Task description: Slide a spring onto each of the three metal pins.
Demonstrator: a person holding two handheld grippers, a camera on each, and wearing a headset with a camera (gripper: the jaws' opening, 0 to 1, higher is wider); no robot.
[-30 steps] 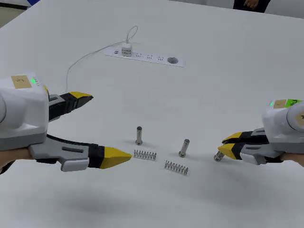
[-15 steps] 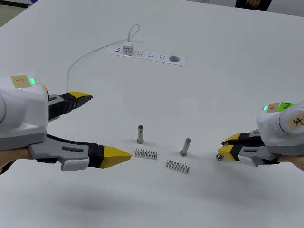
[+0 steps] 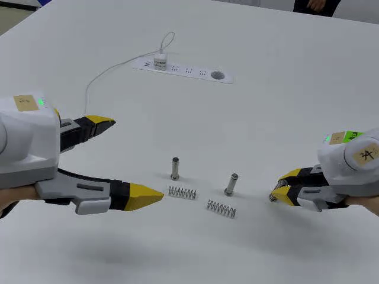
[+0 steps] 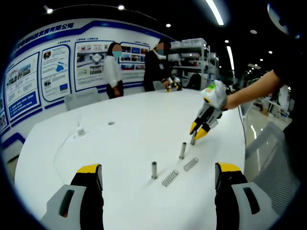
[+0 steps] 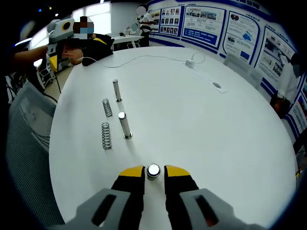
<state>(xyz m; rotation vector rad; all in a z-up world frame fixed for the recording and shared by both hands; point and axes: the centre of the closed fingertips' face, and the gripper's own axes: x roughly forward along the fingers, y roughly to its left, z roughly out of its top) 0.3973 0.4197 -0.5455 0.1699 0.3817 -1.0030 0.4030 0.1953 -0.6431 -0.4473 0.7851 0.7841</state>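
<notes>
The left gripper (image 3: 136, 158) gapes wide, holding nothing; the right gripper (image 3: 283, 186) pinches one metal pin (image 5: 153, 170) upright on the white table (image 3: 284, 83). Two other pins (image 3: 175, 168) stand beside two loose springs (image 3: 182, 192). The writing on the grippers' stickers (image 3: 25, 102) is illegible.

We see two bare silver pins standing upright just below the centre of the head view: the left pin (image 3: 175, 168) and the right pin (image 3: 231, 184). The first spring (image 3: 182, 193) and the second spring (image 3: 221, 208) lie flat on the white tabletop (image 3: 266, 106) below them. At the right, the third pin (image 3: 273, 194) sits clasped between the yellow fingers (image 5: 132, 175) of the right gripper (image 5: 153, 172).
</notes>
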